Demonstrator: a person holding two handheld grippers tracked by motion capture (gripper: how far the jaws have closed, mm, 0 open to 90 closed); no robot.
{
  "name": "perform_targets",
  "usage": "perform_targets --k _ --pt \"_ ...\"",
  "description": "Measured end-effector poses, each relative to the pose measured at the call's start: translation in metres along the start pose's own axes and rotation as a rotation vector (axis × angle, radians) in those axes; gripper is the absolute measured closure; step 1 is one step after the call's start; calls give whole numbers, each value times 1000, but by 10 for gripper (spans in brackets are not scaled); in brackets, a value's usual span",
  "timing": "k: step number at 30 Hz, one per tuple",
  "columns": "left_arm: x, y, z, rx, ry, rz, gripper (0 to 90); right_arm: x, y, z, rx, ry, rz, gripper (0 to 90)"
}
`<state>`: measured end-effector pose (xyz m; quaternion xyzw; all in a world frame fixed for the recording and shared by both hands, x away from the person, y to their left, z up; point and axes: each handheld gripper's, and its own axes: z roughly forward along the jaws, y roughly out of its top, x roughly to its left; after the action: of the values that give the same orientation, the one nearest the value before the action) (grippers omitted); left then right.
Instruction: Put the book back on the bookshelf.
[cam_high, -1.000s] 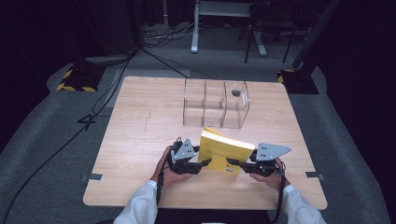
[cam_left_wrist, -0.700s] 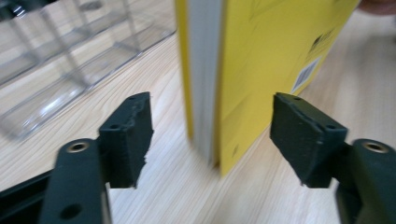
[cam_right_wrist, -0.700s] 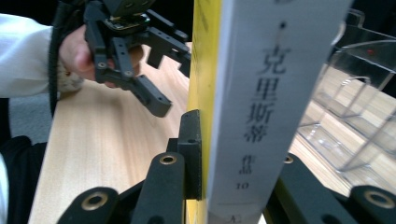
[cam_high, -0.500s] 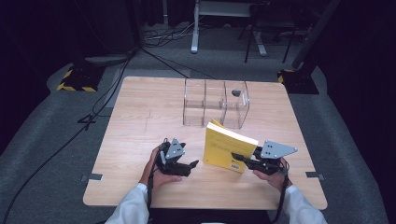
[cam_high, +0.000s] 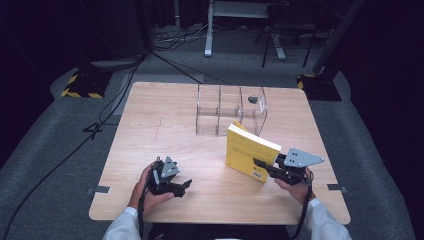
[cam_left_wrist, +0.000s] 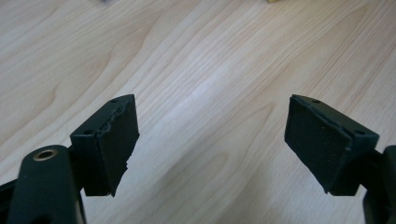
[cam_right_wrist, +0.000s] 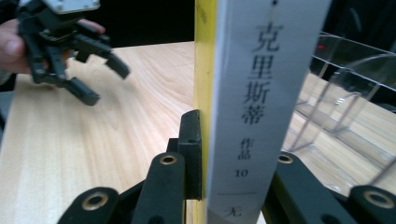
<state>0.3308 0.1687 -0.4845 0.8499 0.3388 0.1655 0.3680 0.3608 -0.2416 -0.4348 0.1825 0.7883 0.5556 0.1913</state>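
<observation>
The right tool (cam_high: 261, 163) is clamped on a yellow book (cam_high: 248, 152), its jaws pressing the cover from either side near the lower corner; the book stands upright on its bottom edge on the wooden surface (cam_high: 165, 115), at the right front, just in front of the clear plastic organizer (cam_high: 230, 109); in the right gripper view the book's white spine (cam_right_wrist: 261, 93) (printed with dark characters) rises straight up between the jaws, with the yellow cover showing along its left edge. The left tool (cam_high: 186, 185) sits well apart from the book at the left front of the surface, held low in the person's left hand (cam_high: 147, 187); its jaws have just been opening and now stand wide with nothing between them; the left gripper view shows bare wood grain between the two black pads (cam_left_wrist: 109, 144).
</observation>
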Motion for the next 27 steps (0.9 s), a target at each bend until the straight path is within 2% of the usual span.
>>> perform_targets --k 2,5,6,9,14,16,18,20,24,27 --pt "4 -5 -2 2 -11 -15 185 -2 0 -2 -6 -14 5 761" --pt "10 -12 -5 16 4 -36 179 -5 1 -5 -10 -39 10 761" --pt "12 -14 -5 17 3 -57 178 -6 1 -7 -14 -53 7 761" --pt "17 -20 -5 32 5 -85 177 -9 3 -10 -14 -90 23 761" --pt "20 -25 -5 41 4 -113 172 -17 5 -16 -28 -158 32 761" --pt "21 -26 -5 45 3 -114 172 -17 5 -17 -27 -169 36 761" --pt "21 -29 -2 66 -5 -107 171 -21 7 -19 -34 -200 48 761" --pt "20 -29 -2 65 0 -89 159 -23 9 -21 -43 -219 56 760" --pt "18 -30 -2 62 -6 -94 155 -25 15 -23 -51 -261 61 761" --pt "17 -29 -2 73 5 -62 151 -26 21 -23 -60 -288 62 761"
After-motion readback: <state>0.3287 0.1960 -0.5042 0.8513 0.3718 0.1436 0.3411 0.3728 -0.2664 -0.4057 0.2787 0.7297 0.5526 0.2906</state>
